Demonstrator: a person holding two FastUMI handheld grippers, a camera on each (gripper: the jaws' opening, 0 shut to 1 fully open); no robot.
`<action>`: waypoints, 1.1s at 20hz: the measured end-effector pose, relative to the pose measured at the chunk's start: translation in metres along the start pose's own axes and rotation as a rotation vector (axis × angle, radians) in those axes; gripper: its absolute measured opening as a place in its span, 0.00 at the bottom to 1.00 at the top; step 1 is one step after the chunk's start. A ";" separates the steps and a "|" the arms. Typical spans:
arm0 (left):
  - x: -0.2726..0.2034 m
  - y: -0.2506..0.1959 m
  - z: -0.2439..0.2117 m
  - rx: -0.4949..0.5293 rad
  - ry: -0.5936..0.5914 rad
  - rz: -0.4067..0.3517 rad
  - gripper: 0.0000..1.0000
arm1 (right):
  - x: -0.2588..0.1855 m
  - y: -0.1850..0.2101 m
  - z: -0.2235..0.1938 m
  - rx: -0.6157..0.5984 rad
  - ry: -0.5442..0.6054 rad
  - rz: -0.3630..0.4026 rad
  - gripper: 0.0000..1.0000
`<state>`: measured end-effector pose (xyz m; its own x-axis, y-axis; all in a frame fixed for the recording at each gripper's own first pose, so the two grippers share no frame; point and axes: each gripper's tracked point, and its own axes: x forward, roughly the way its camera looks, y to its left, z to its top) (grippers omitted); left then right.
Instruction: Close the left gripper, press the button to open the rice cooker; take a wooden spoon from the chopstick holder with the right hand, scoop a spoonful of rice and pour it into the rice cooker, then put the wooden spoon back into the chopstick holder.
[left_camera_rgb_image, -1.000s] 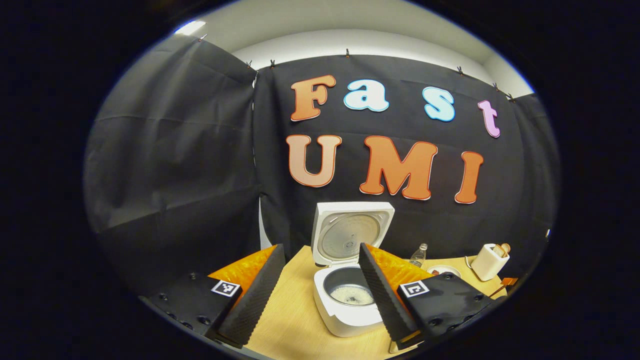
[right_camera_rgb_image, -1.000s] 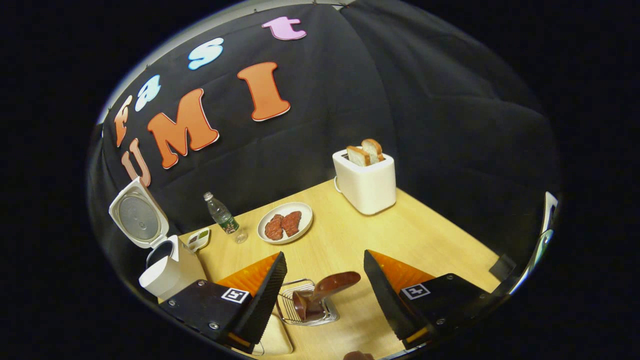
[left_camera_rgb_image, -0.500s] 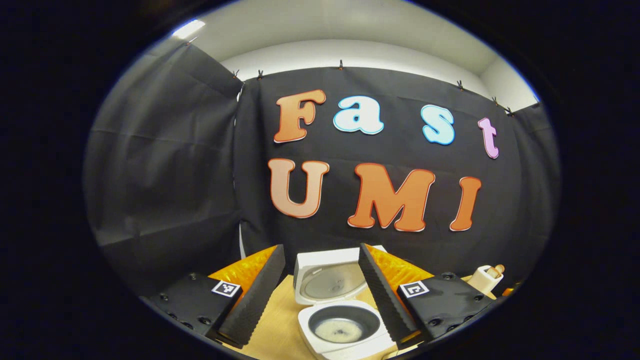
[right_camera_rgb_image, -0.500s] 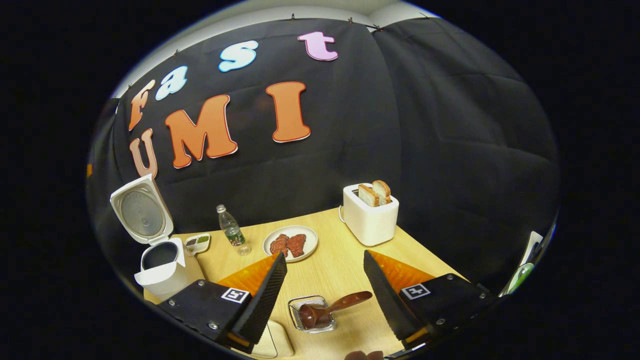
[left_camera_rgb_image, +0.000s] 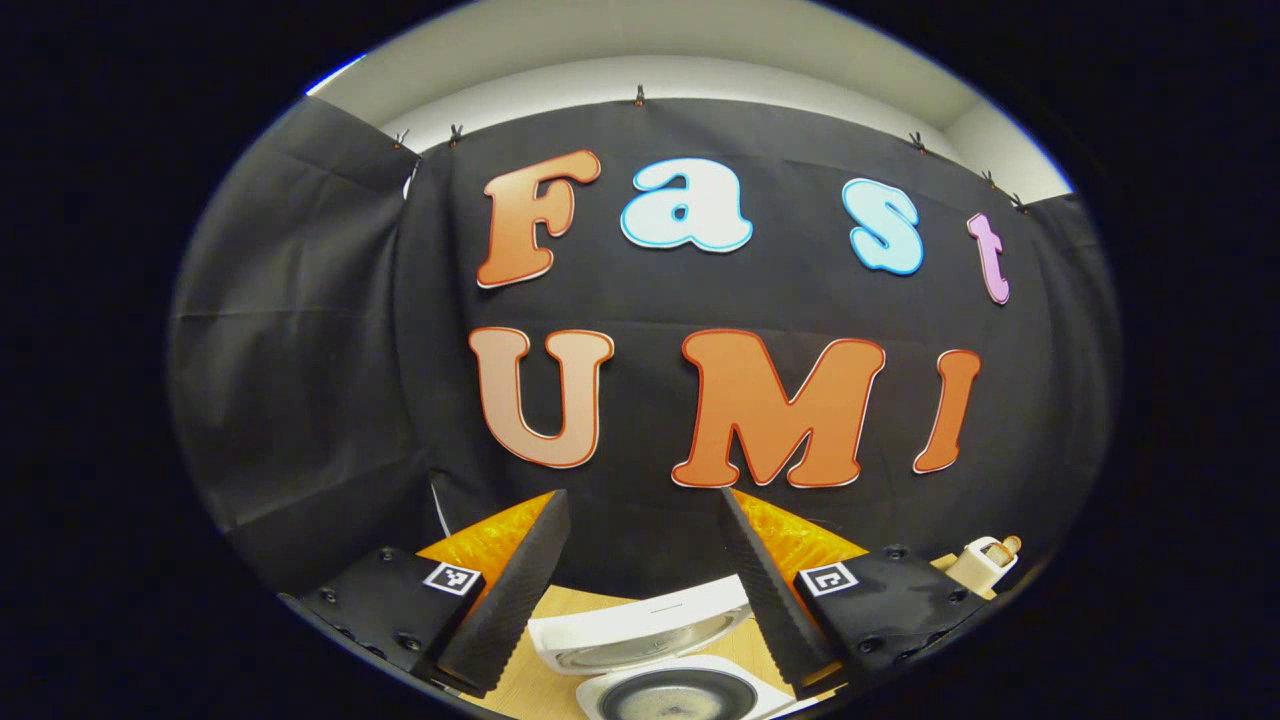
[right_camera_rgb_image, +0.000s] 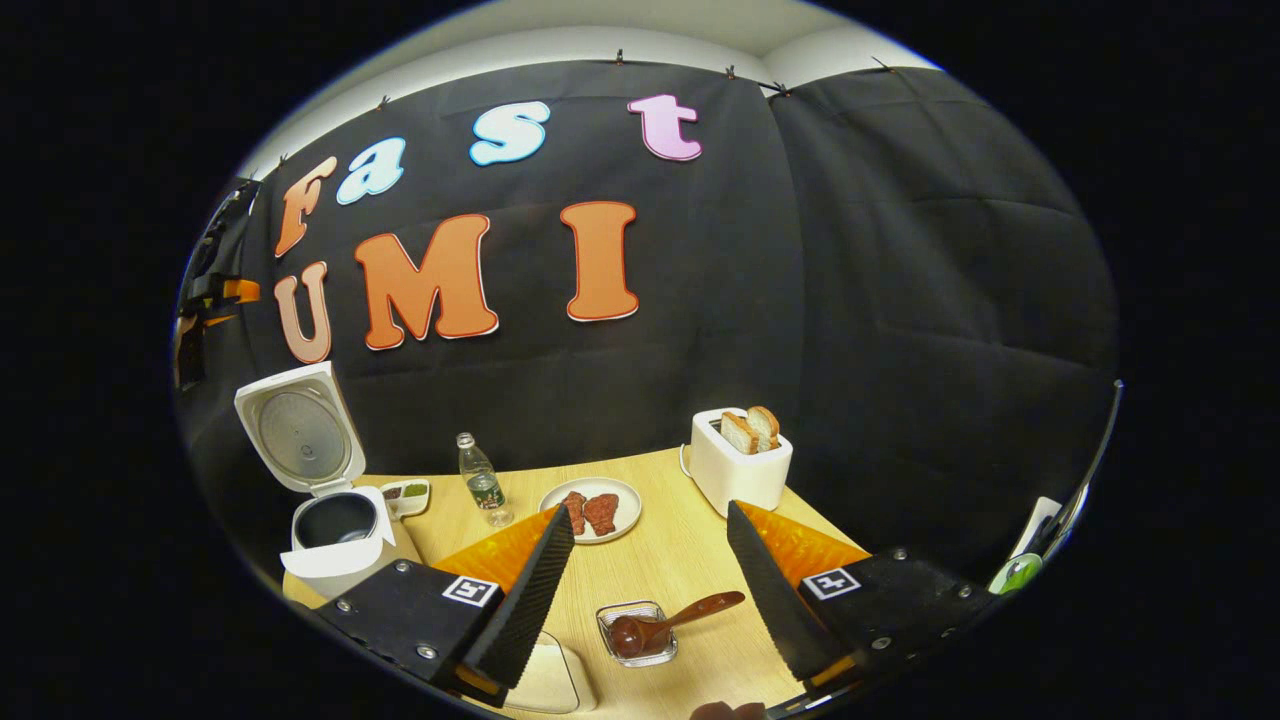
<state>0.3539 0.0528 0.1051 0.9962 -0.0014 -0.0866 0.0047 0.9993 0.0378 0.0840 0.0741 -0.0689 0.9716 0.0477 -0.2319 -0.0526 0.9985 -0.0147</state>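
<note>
Right gripper view has the right gripper (right_camera_rgb_image: 645, 570) hanging above the wooden surface (right_camera_rgb_image: 690, 545), its jaws wide apart and holding nothing. Below and between them the wooden spoon (right_camera_rgb_image: 665, 626) lies with its bowl in the chopstick holder (right_camera_rgb_image: 637, 633), a small wire basket, its handle slanting out over the rim toward the right. Off to the left stands the rice cooker (right_camera_rgb_image: 335, 520), lid upright and open, dark inner pot showing. Behind it sit a small dish (right_camera_rgb_image: 408, 494), a plastic bottle (right_camera_rgb_image: 484, 490), a plate (right_camera_rgb_image: 600, 510) carrying two reddish pieces, and a white toaster (right_camera_rgb_image: 738, 465) with bread slices poking up. Black cloth walls the booth.

Left gripper view shows the left gripper (left_camera_rgb_image: 640, 590) with jaws spread wide and empty, the open rice cooker (left_camera_rgb_image: 655, 655) low between them
</note>
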 end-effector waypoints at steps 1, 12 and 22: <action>0.015 -0.001 -0.009 0.009 0.021 -0.002 1.00 | -0.002 0.000 0.001 -0.004 0.000 -0.003 0.95; 0.064 0.004 -0.126 -0.031 0.236 0.015 1.00 | -0.003 0.002 -0.006 -0.021 0.037 0.013 0.95; -0.010 -0.031 -0.150 -0.046 0.249 0.005 1.00 | 0.000 0.012 0.001 -0.017 0.023 0.128 0.95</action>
<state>0.3306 0.0280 -0.0449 0.9443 0.0074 -0.3289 -0.0101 0.9999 -0.0064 0.0833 0.0864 -0.0682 0.9512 0.1742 -0.2547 -0.1802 0.9836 0.0001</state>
